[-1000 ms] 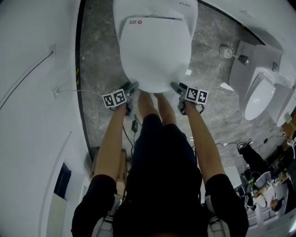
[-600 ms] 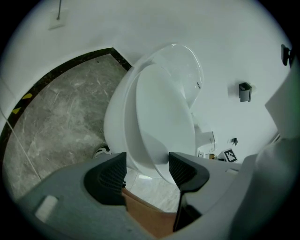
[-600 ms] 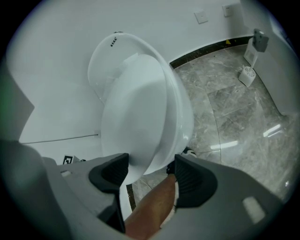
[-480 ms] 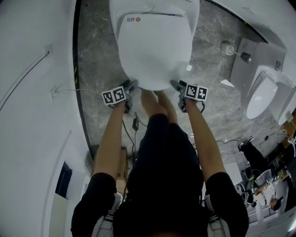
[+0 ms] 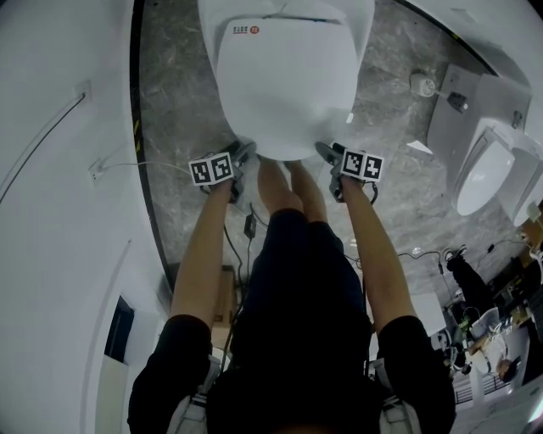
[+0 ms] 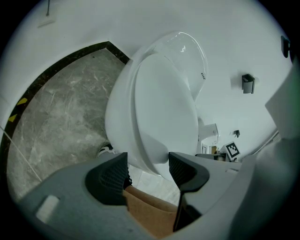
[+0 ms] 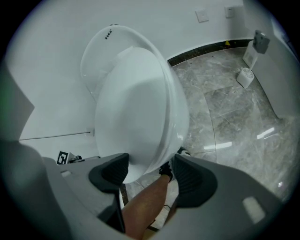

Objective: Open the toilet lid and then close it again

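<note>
White lid: we see the lid (image 5: pixel 284 80) shut, lying flat on the toilet (image 5: pixel 363 21), with its rounded front end toward the person.
Left gripper: the left gripper (image 5: pixel 240 155) sits at the front-left of the lid's rim and points steeply down. In its own view (image 6: pixel 147 166) the jaws stand apart, released, and grip nothing. The lid's front edge shows in the gap between them.
Right gripper: the right gripper (image 5: pixel 327 153) mirrors it at the front-right of the rim. In its own view (image 7: pixel 150 171) the jaws are spread wide and unclenched, the lid's front edge showing between them. We cannot tell whether either pad touches the rim.
Cubes: the marker cubes (image 5: pixel 211 169) ride on the two grippers, level with each other on either side of the toilet's front.
Legs: bare legs (image 5: pixel 288 191) stand between the grippers, right up against the bowl's front. A dark shoe (image 7: pixel 166 169) shows under the bowl in the right gripper view.
Floor: we see a grey marbled stone floor (image 5: pixel 178 102), edged by a dark strip along the wall (image 5: pixel 51 169).
Cable: a thin cable (image 5: pixel 136 165) runs from the wall toward the left gripper.
Second toilet: a second toilet (image 5: pixel 484 174) stands well apart at the right.
</note>
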Demonstrator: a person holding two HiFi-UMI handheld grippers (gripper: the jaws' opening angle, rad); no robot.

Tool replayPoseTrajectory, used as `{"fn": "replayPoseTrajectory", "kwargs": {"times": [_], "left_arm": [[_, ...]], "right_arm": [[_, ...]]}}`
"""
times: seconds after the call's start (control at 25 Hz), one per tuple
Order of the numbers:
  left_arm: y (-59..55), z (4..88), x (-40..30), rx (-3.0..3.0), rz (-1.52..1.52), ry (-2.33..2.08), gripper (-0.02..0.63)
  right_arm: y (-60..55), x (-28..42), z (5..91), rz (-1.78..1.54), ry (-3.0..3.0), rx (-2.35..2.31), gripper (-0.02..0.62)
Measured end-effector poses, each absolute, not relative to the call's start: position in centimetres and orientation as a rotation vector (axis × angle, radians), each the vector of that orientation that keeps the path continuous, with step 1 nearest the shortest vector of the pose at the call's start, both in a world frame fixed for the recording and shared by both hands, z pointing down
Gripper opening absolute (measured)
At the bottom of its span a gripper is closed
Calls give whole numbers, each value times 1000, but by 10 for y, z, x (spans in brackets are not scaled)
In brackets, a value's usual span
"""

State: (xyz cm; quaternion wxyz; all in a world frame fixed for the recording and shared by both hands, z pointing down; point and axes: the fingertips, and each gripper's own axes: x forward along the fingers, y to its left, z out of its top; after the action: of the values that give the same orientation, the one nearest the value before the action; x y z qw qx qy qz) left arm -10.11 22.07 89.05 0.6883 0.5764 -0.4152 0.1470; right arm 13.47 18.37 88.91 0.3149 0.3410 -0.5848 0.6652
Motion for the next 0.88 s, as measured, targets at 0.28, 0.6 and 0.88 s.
{"fn": "replayPoseTrajectory", "kwargs": {"times": [0.28,0.6,0.88], "left_arm": [[218,903,-103,1318,399,-888,268],[218,912,-104,1365,404,-883,268],[218,910,-116,1377,443,-955,287]], "right_arm": [[183,135,902,1719,-1521,912,299],[185,134,916,1713,-1563,903,318],[186,136,915,1693,-1565,916,342]]}}
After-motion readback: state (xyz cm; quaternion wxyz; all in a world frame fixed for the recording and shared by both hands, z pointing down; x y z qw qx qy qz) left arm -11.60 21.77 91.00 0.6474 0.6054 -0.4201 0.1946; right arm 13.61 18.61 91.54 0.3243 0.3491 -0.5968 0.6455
